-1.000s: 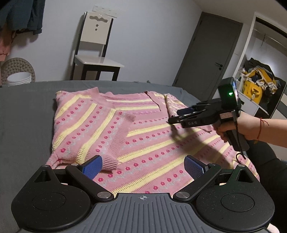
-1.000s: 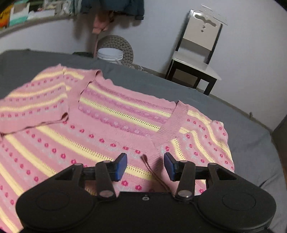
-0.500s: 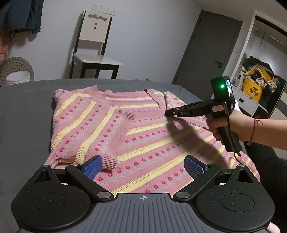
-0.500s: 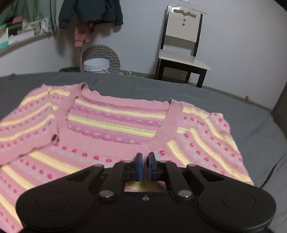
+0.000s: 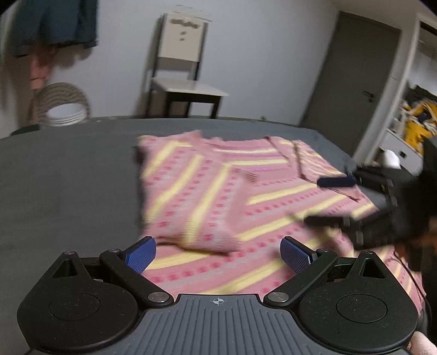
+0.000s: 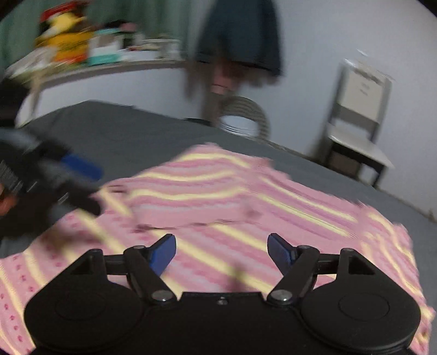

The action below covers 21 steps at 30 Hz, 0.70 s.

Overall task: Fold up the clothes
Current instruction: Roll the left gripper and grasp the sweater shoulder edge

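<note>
A pink sweater [image 5: 262, 207] with yellow stripes and red dots lies flat on the grey bed [image 5: 68, 185], collar at the far end. One sleeve is folded across its body. My left gripper [image 5: 218, 256] hovers open over the sweater's near hem with nothing between its blue pads. The right gripper [image 5: 327, 200] shows at the right, open, just above the sweater's right side. In the right wrist view my right gripper [image 6: 222, 254] is open and empty above the sweater [image 6: 245, 196]. The left gripper [image 6: 87, 185] appears open at the left edge. Both views are motion-blurred.
A white chair [image 5: 180, 68] stands behind the bed by the wall. Left of it are a woven basket with a white bucket [image 5: 64, 109] and hanging clothes [image 5: 54, 24]. A grey door [image 5: 352, 82] and a shelf with yellow items [image 5: 415, 123] are at the right.
The right gripper, shut at the sweater's neckline half a second ago, has opened and swung away to the right side. The left gripper stayed open and shifted; both cameras are moving fast.
</note>
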{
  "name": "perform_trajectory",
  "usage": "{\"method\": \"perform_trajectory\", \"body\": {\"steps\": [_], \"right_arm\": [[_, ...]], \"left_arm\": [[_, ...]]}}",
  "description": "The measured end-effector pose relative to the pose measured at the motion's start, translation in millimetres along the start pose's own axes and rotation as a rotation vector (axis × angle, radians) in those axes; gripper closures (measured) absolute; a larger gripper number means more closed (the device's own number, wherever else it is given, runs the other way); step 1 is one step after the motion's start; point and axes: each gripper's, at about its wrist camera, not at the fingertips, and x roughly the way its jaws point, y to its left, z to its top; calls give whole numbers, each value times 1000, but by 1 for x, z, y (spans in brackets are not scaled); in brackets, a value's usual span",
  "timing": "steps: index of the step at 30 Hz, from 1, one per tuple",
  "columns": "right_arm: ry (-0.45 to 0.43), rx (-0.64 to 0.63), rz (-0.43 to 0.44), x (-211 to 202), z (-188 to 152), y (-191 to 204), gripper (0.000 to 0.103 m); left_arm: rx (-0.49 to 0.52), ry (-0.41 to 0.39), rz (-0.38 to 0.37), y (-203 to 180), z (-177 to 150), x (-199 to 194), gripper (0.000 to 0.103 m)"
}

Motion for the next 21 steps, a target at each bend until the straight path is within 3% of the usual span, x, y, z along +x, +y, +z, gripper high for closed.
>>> {"method": "perform_trajectory", "body": {"steps": [3,6,9,13,17,21], "right_arm": [[-16,-21,38,24,10,33,39],[-21,-44,86,50,23,59,45],[42,-50,113,72,28,73,45],[105,74,155,73,29,64,45],[106,143,158,28,25,63,44],[167,168,132,-24,7,92,29]], "left_arm": [[-78,-42,66,29,1,-16,5],[-224,-106,122,62,5,-31,5],[-470,-162,56,102,0,-36,5],[-759,-198,-78,137,-18,-33,5],[-914,-193,-167,153,-29,-28,5],[-938,-146,-168,154,-30,-22,5]]}}
